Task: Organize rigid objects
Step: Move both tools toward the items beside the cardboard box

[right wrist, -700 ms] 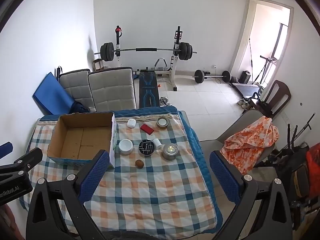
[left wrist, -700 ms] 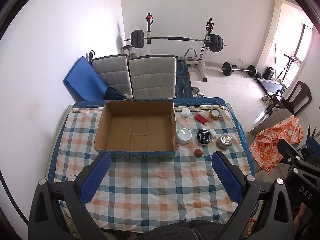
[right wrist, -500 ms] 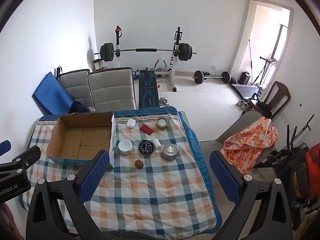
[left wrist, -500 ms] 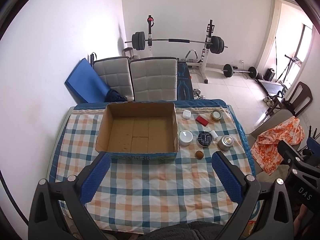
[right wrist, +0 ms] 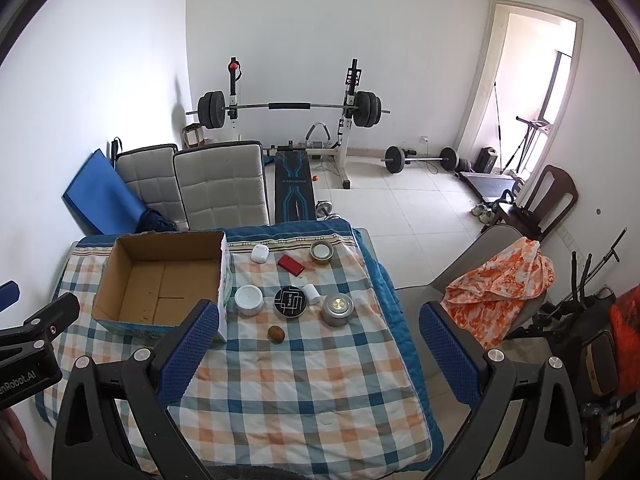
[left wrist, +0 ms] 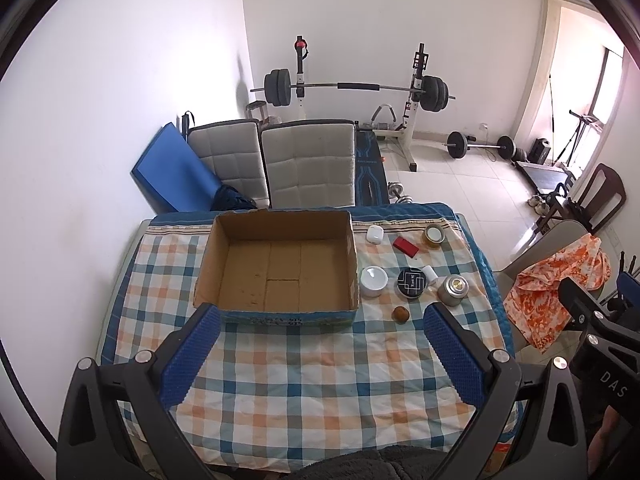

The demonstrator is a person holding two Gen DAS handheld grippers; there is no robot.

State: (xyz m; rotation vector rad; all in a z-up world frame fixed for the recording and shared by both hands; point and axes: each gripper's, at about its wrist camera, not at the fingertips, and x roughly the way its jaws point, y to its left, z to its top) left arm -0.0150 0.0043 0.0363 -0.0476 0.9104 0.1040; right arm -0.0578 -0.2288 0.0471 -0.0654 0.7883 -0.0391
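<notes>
An open, empty cardboard box point(left wrist: 280, 268) point(right wrist: 160, 280) stands on the checked tablecloth point(left wrist: 300, 364). To its right lie several small items: a white earbud case point(left wrist: 375, 234), a red block point(left wrist: 405, 247), a tape roll point(left wrist: 435, 234), a white jar point(left wrist: 373, 280), a black round tin point(left wrist: 412, 282), a small white bottle point(left wrist: 430, 274), a silver tin point(left wrist: 452, 290) and a brown ball point(left wrist: 400, 314). My left gripper point(left wrist: 320, 350) is open and empty, held above the table's near half. My right gripper point(right wrist: 316, 346) is open and empty, above the near right part.
Two padded chairs point(left wrist: 308, 168) and a blue mat point(left wrist: 172, 168) stand behind the table. A barbell rack point(left wrist: 356, 92) is by the far wall. A chair with orange cloth point(right wrist: 500, 280) stands at the table's right edge.
Both grippers have drawn back and up slightly; the table and box sit a little lower and farther in both views. Nothing on the table has moved.
</notes>
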